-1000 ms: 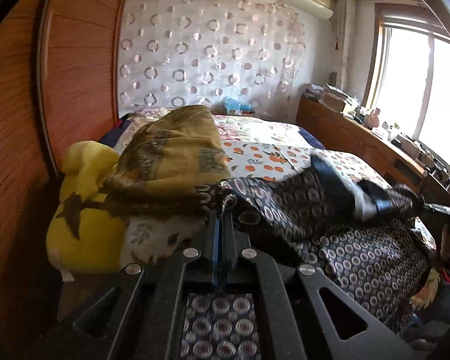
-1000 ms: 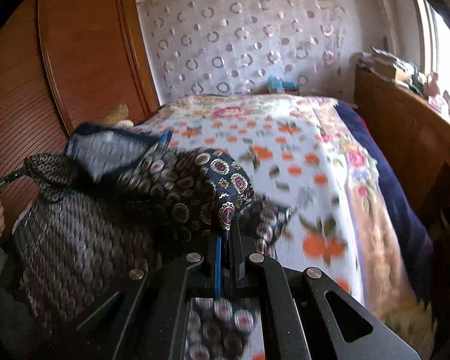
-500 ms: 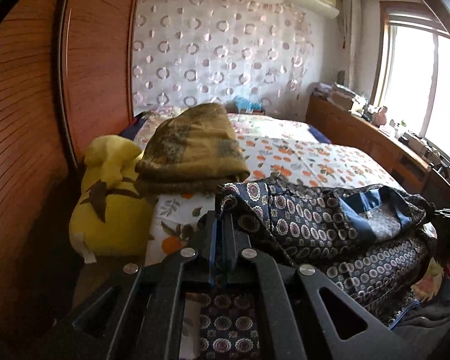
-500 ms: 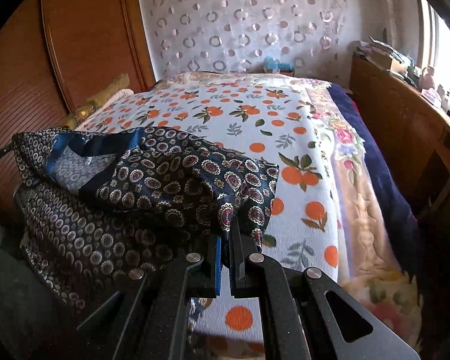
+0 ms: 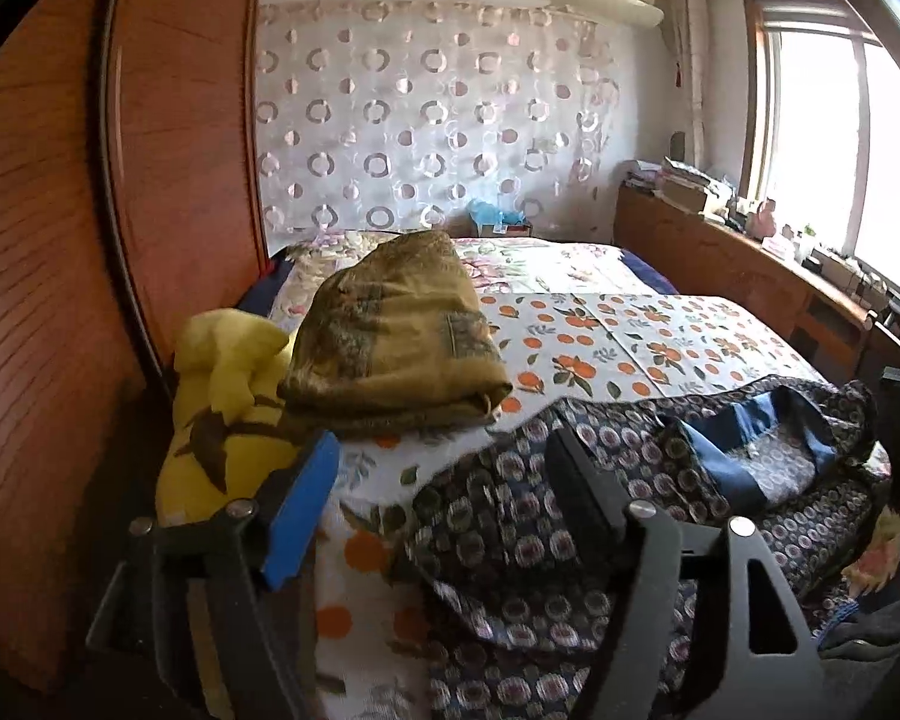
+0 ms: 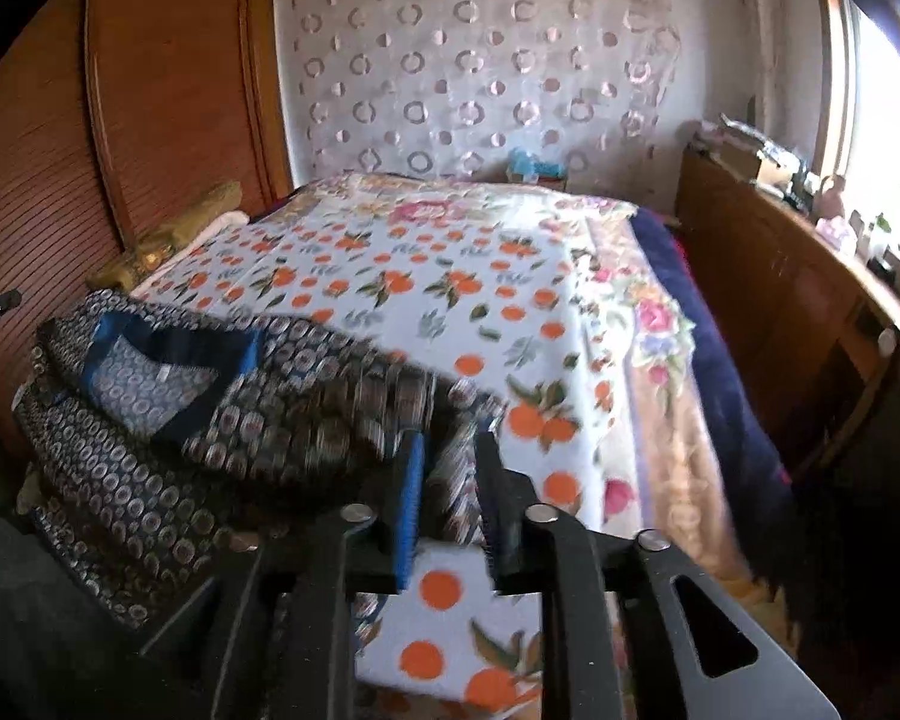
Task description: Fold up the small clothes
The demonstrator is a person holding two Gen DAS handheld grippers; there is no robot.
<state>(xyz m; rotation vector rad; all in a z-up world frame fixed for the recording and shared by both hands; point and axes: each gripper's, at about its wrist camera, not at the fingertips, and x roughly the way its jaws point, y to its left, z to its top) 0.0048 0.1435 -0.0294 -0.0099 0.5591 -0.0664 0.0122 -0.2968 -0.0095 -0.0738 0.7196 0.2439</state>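
I see a dark navy garment printed with small pale rings, blue-lined inside [image 5: 660, 480], lying folded over itself along the near edge of a bed covered by a white sheet printed with oranges and leaves [image 5: 630, 348]. My left gripper [image 5: 444, 468] has its jaws wide and opening; the garment's corner lies between them, free of the blue pad. My right gripper [image 6: 450, 480] is also opening, its jaws parted a little around a streaked bit of cloth at the garment's other end; the blur there is heavy, but the pads seem not to press it. Near the bed's left edge, a folded olive-brown patterned blanket [image 5: 390, 348] rests partly on a yellow plush toy [image 5: 228, 414] beside a reddish wooden wardrobe [image 5: 60, 240].
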